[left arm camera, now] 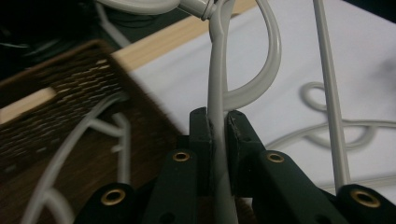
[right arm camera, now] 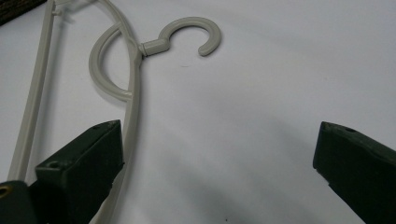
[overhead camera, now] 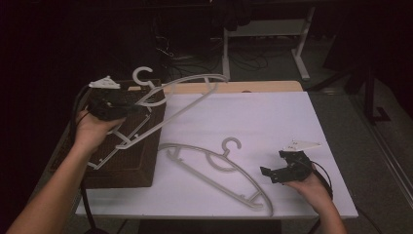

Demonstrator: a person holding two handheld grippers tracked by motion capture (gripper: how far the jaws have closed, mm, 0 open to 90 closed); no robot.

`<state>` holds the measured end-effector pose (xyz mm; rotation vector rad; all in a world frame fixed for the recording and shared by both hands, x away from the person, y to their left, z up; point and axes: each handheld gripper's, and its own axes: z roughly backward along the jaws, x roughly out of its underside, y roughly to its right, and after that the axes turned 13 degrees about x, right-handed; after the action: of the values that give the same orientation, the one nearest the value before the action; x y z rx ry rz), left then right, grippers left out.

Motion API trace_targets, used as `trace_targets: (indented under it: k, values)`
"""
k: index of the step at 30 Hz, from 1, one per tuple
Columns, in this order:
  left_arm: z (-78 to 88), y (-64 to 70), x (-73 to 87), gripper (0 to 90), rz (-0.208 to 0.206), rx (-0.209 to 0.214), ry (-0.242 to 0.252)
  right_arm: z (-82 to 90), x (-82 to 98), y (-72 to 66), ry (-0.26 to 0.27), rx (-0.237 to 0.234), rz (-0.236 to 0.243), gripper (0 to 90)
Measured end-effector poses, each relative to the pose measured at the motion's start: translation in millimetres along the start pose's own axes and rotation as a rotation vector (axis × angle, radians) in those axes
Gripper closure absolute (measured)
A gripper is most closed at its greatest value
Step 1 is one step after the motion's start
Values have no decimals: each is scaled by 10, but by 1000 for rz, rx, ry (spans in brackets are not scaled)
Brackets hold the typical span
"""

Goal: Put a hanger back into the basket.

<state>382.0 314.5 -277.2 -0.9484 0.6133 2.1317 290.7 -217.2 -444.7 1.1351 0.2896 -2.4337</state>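
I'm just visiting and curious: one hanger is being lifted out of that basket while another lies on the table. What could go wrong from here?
The left hand-held gripper pinches the lifted hanger on one thin bar, so it may swivel or slip. Its lower end hangs over the brown basket, where more hangers lie, and could snag on them. The right hand-held gripper stands open beside the hanger on the table and might nudge it.

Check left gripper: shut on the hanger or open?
Shut: left gripper pads pinch the raised hanger arm over the basket.
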Motion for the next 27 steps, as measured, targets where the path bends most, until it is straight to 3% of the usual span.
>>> trace_targets:
  k: [6,14,27]
  values:
    - [330,-336,213,825,67,-79,38,-9,1,6,-5,2,-2,17]
    - [588,-722,554,826,142,-172,21,-24,1,4,-11,6,-2,17]
    - [811,-986,914,826,210,-253,-29,-40,-3,-2,-18,8,-1,17]
